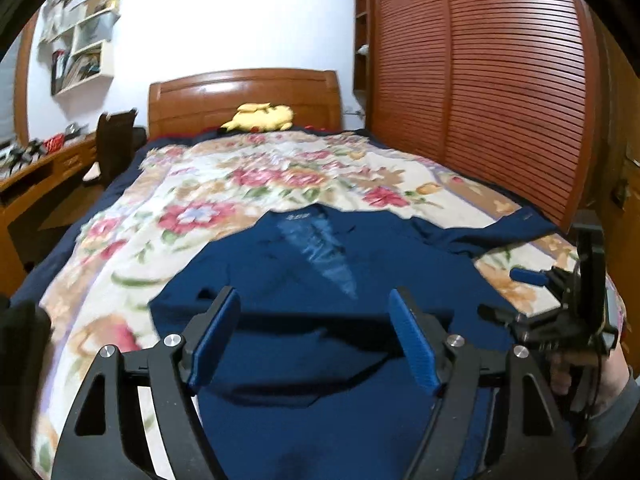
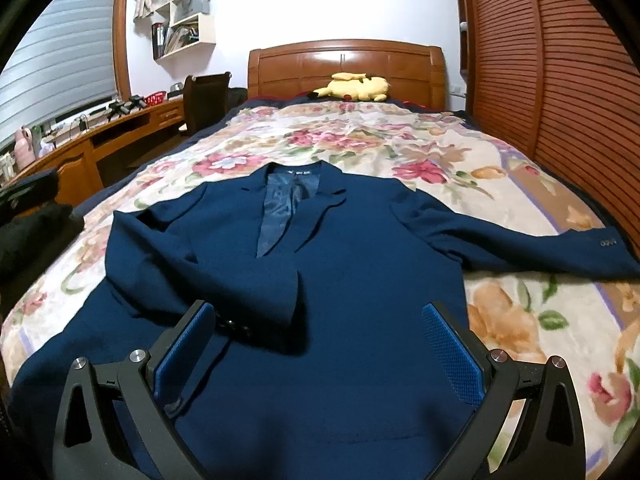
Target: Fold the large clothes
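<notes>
A navy blue suit jacket lies front up on the floral bedspread, collar toward the headboard. Its left sleeve is folded across the front; its right sleeve stretches out to the right. My right gripper is open and empty, hovering over the jacket's lower front. In the left wrist view, which is motion-blurred, the jacket fills the near part of the bed. My left gripper is open and empty above it. The right gripper shows at that view's right edge.
A yellow plush toy lies by the wooden headboard. Slatted wardrobe doors run along the right of the bed. A desk and chair stand to the left, with wall shelves above.
</notes>
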`<move>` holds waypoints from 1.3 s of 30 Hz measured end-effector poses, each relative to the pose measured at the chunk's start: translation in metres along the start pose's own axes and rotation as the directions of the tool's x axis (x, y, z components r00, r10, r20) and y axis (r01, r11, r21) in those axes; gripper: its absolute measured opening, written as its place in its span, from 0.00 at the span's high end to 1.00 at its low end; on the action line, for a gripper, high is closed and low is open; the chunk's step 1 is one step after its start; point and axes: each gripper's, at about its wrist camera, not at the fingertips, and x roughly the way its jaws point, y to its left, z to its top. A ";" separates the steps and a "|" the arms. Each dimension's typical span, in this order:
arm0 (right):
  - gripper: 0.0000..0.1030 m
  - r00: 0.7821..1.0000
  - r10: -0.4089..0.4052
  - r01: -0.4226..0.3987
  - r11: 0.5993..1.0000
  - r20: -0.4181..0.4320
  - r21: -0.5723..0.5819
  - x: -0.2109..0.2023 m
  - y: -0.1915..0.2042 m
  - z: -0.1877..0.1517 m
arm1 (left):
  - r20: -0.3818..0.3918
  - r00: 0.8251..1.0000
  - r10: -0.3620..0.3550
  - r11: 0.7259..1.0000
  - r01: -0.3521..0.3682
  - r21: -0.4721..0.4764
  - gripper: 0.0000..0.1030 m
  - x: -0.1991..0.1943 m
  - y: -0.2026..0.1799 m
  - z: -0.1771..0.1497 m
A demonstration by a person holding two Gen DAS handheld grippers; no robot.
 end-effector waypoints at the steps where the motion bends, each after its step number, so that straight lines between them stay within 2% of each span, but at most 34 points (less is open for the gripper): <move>1: 0.01 1.000 0.001 -0.001 1.000 -0.008 -0.001 0.005 -0.001 0.001 | -0.004 1.000 0.005 1.000 -0.005 -0.008 0.25 0.000 0.006 -0.005; 7: 0.01 0.999 0.016 -0.017 1.000 -0.044 -0.009 0.025 0.001 0.006 | 0.019 0.999 0.050 0.996 -0.049 -0.074 0.25 -0.004 0.037 -0.027; 11: 0.02 0.997 0.055 -0.057 0.998 -0.062 -0.033 0.035 0.010 0.008 | 0.045 0.996 0.072 0.994 -0.068 -0.081 0.25 -0.010 0.046 -0.035; 15: 0.07 0.995 0.057 -0.061 0.997 -0.086 -0.049 0.047 0.013 0.008 | 0.029 0.997 0.068 0.995 -0.066 -0.068 0.25 -0.014 0.056 -0.047; 17: 0.14 0.992 0.068 -0.074 0.996 -0.103 -0.056 0.054 0.015 0.007 | 0.020 0.997 0.073 0.996 -0.072 -0.059 0.25 -0.013 0.061 -0.054; 18: 0.22 0.991 0.072 -0.079 0.995 -0.114 -0.063 0.057 0.016 0.007 | 0.012 0.997 0.079 0.996 -0.078 -0.052 0.25 -0.012 0.062 -0.057; 20: 0.39 0.987 0.075 -0.086 0.993 -0.140 -0.079 0.065 0.018 0.005 | -0.001 0.997 0.082 0.996 -0.082 -0.043 0.25 -0.012 0.066 -0.063; 22: 0.66 0.984 0.070 -0.086 0.992 -0.164 -0.092 0.072 0.020 0.003 | -0.023 0.997 0.070 0.996 -0.071 -0.047 0.25 -0.009 0.071 -0.069; 24: 0.76 0.983 0.062 -0.080 0.992 -0.171 -0.096 0.074 0.018 0.006 | -0.045 0.998 0.048 0.997 -0.051 -0.059 0.25 -0.008 0.073 -0.072; 25: 0.86 0.984 0.061 -0.077 0.993 -0.165 -0.092 0.073 0.017 0.007 | -0.047 0.998 0.046 0.997 -0.049 -0.058 0.25 -0.009 0.073 -0.073; 29: 0.94 0.993 0.069 -0.078 0.993 -0.096 -0.087 0.055 0.013 0.012 | -0.046 0.998 0.051 0.998 -0.052 -0.037 0.25 -0.012 0.071 -0.075; 35: 0.96 0.996 0.080 -0.076 0.995 0.050 -0.066 0.010 0.009 0.022 | -0.036 0.999 0.030 0.999 -0.031 -0.026 0.25 -0.018 0.066 -0.077; 39: 0.96 0.993 0.036 -0.024 0.995 0.110 -0.101 -0.023 0.007 0.027 | -0.023 1.000 0.016 0.999 -0.017 -0.033 0.25 -0.022 0.063 -0.075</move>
